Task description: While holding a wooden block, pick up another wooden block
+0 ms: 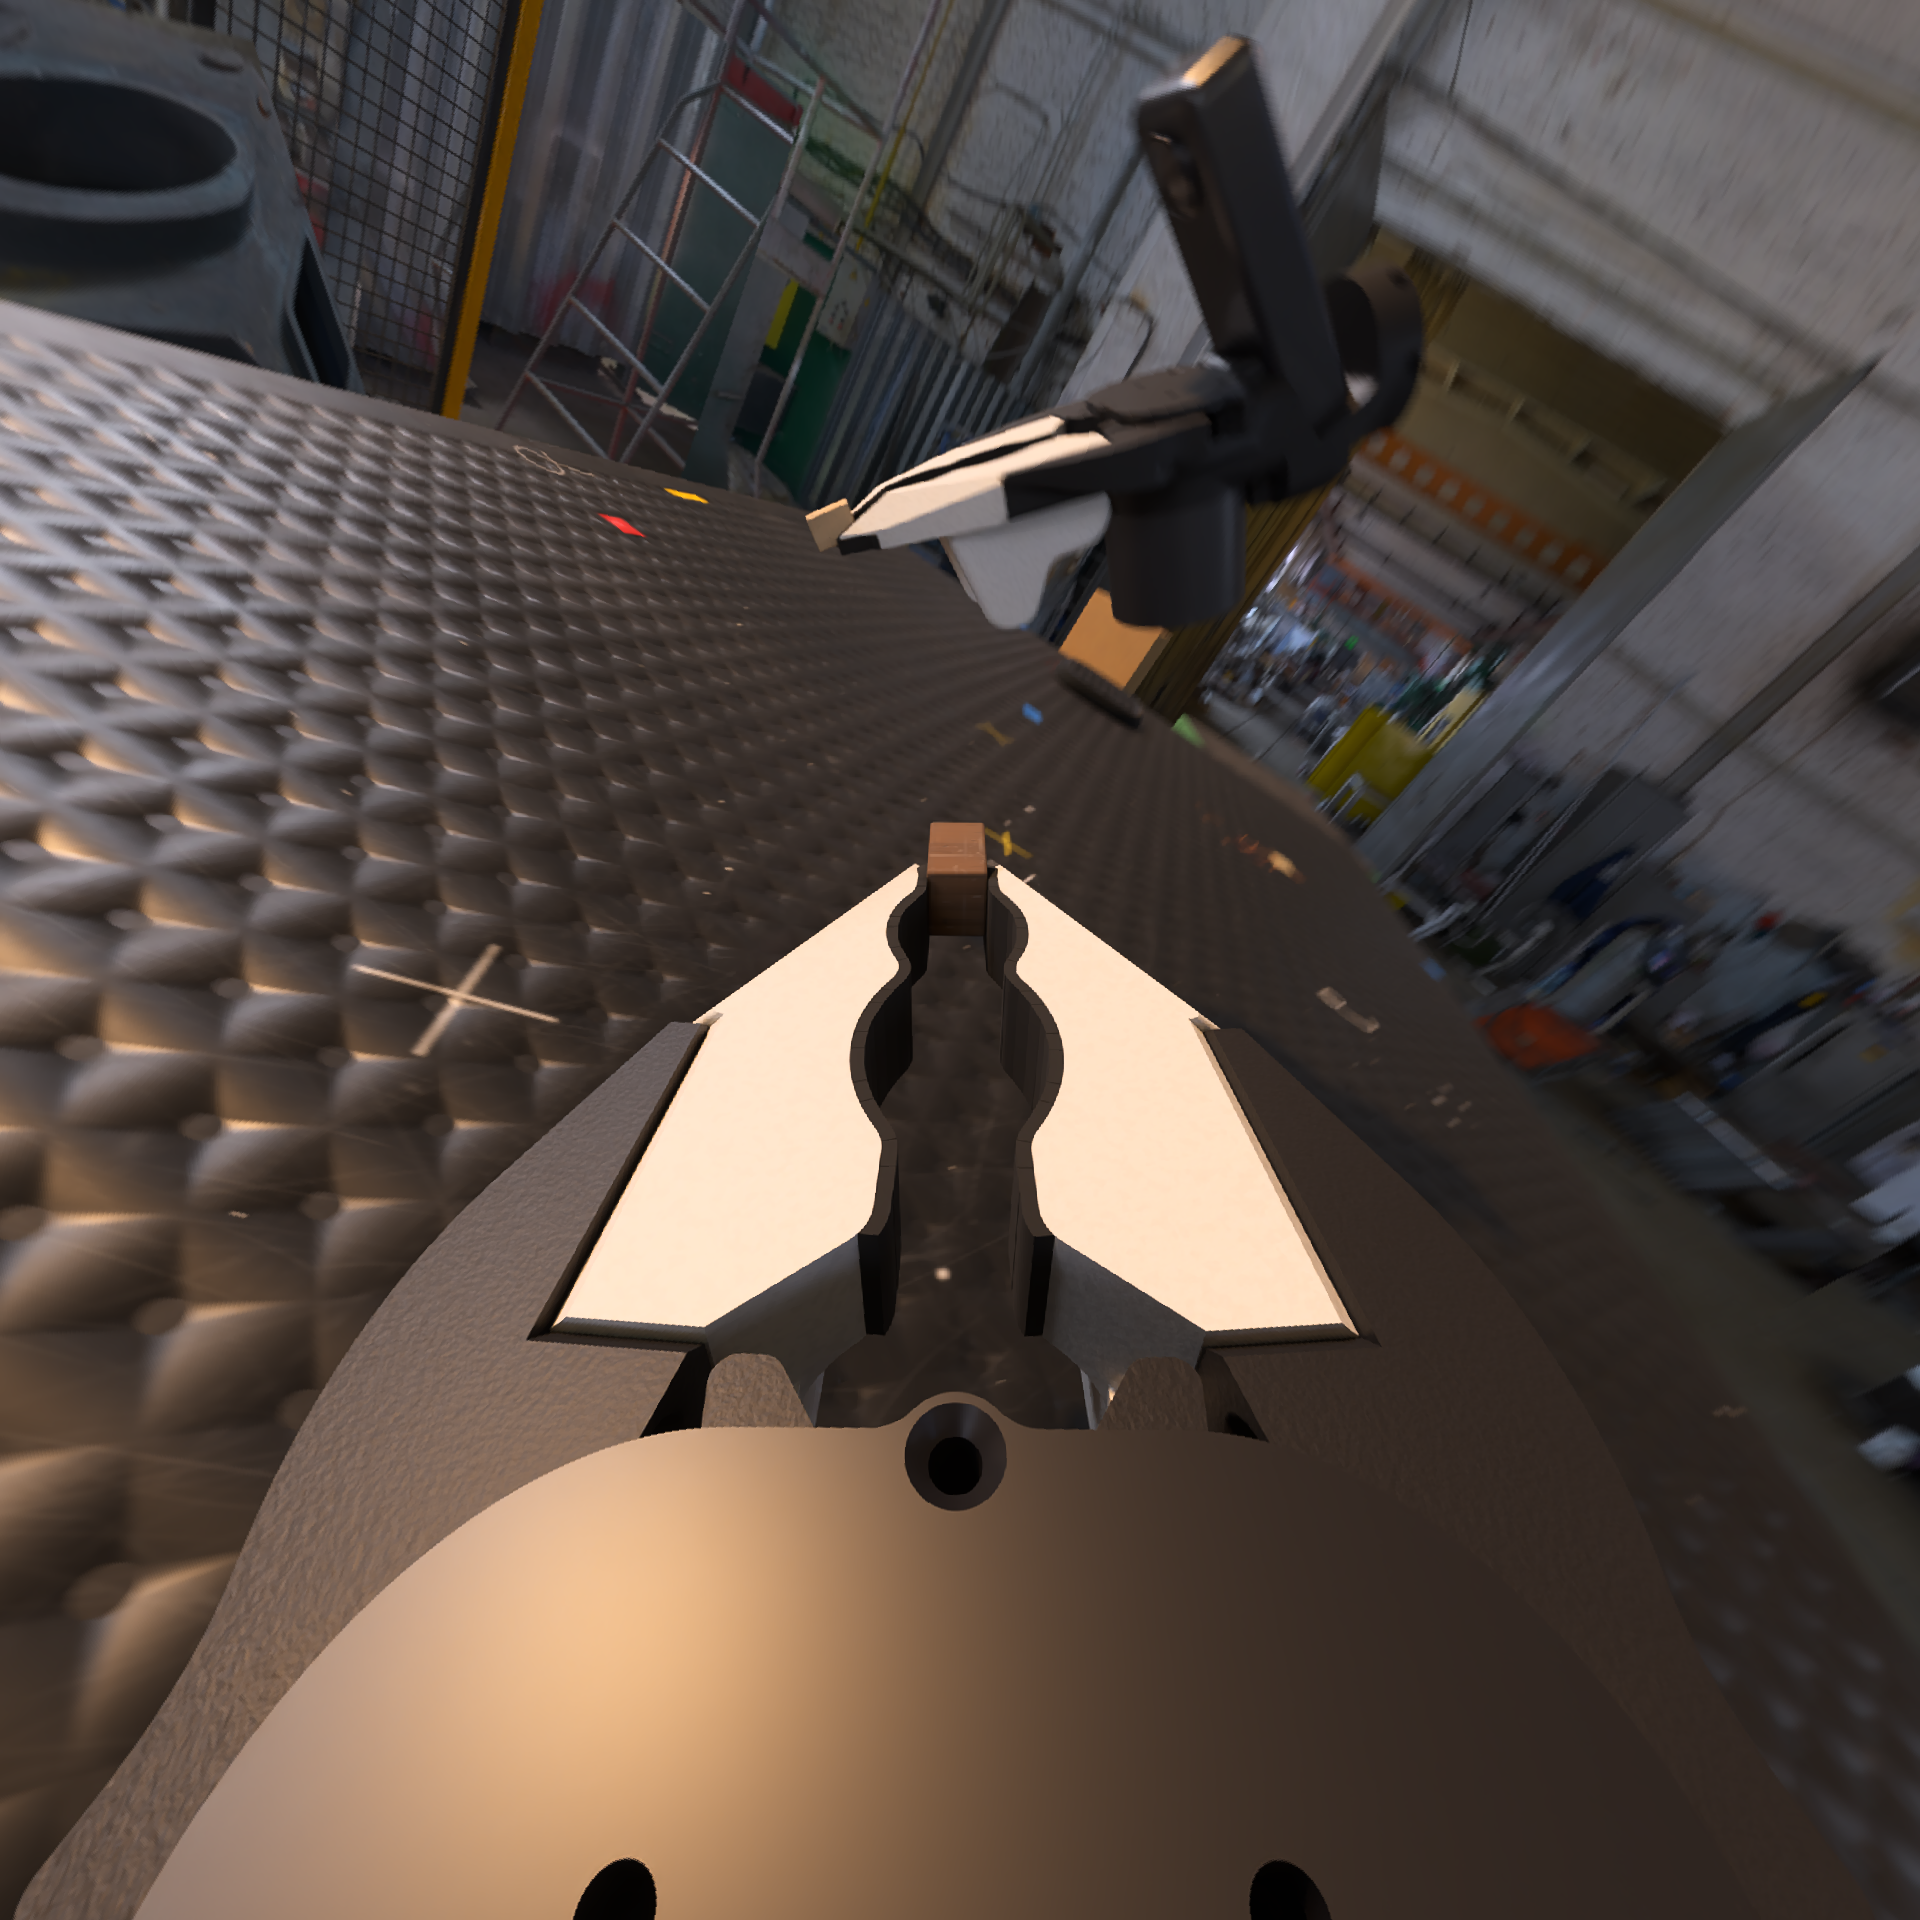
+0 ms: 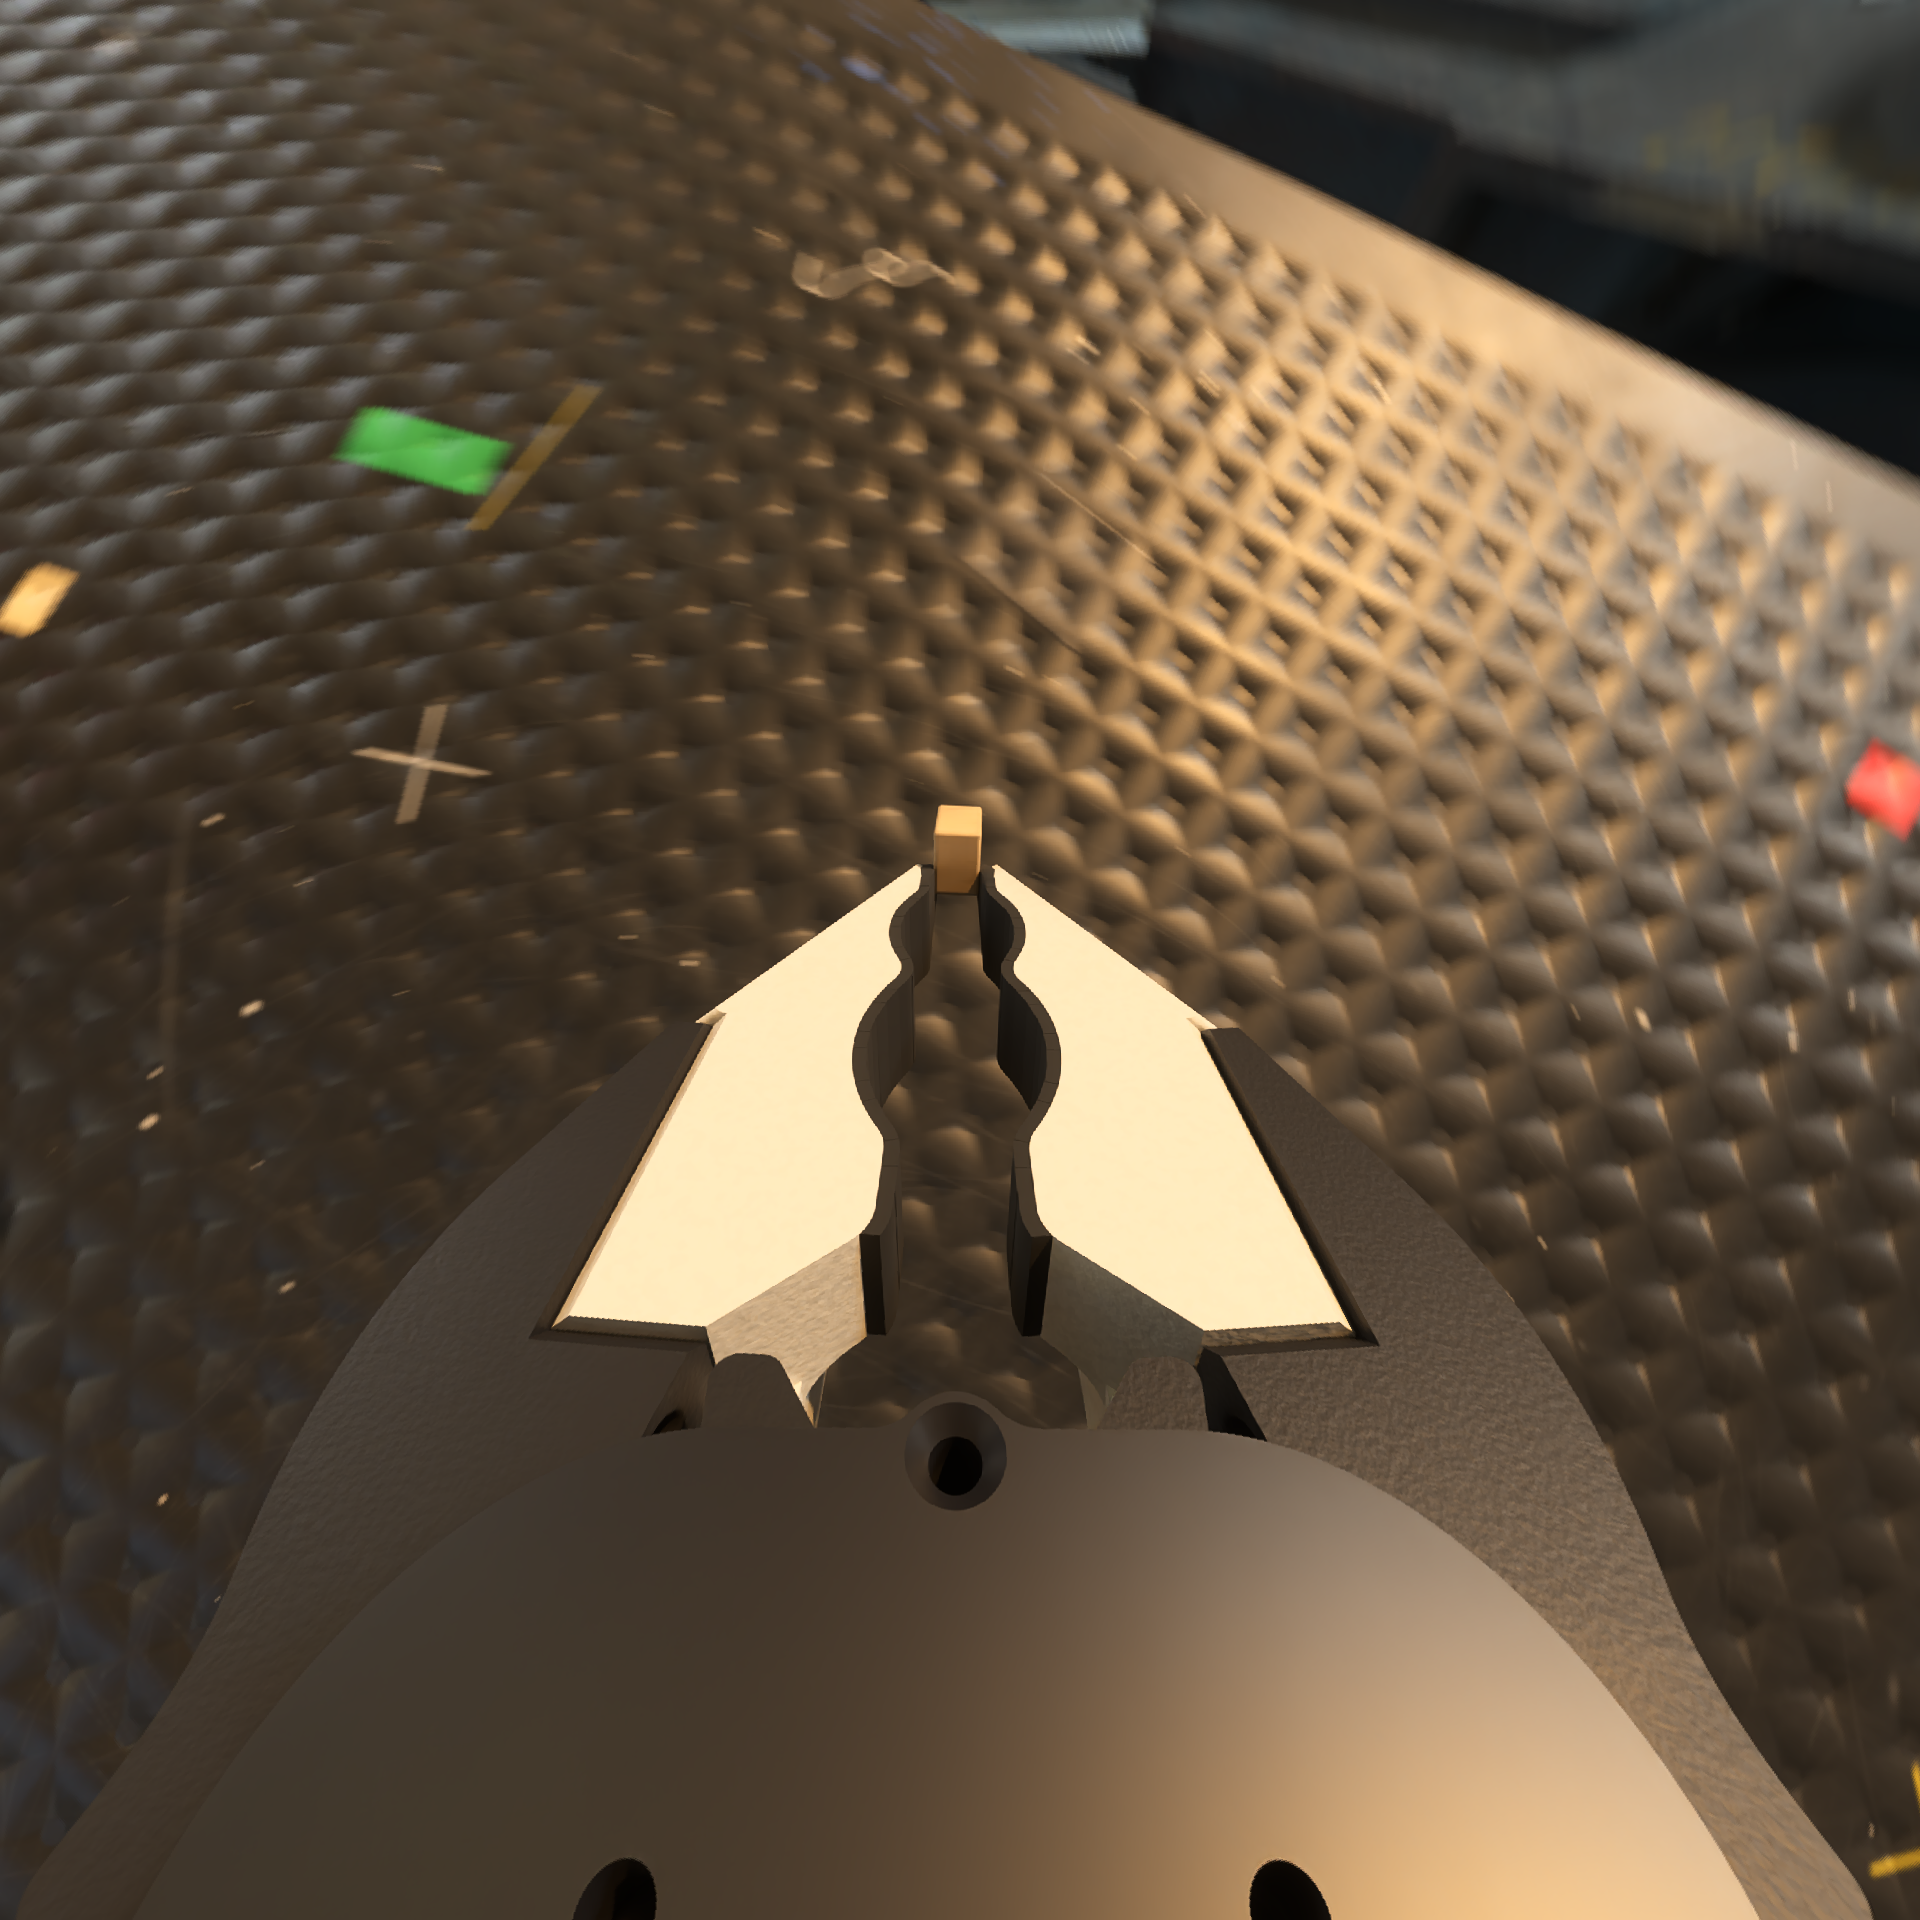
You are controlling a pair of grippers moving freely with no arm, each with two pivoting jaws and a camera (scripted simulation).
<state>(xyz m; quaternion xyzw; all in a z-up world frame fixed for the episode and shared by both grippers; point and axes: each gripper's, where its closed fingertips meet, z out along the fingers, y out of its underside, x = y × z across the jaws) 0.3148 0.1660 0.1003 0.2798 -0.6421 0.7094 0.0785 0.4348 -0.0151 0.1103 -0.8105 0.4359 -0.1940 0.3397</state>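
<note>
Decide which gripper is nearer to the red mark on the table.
Right, probably. The right gripper hangs in the air holding a pale block, close beside the red mark. The left gripper, holding a brown block, is well back from it.

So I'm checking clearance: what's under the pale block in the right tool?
Only studded tabletop shows below the pale block, pinched in the right tool. The fingers cover the surface directly beneath.
</note>
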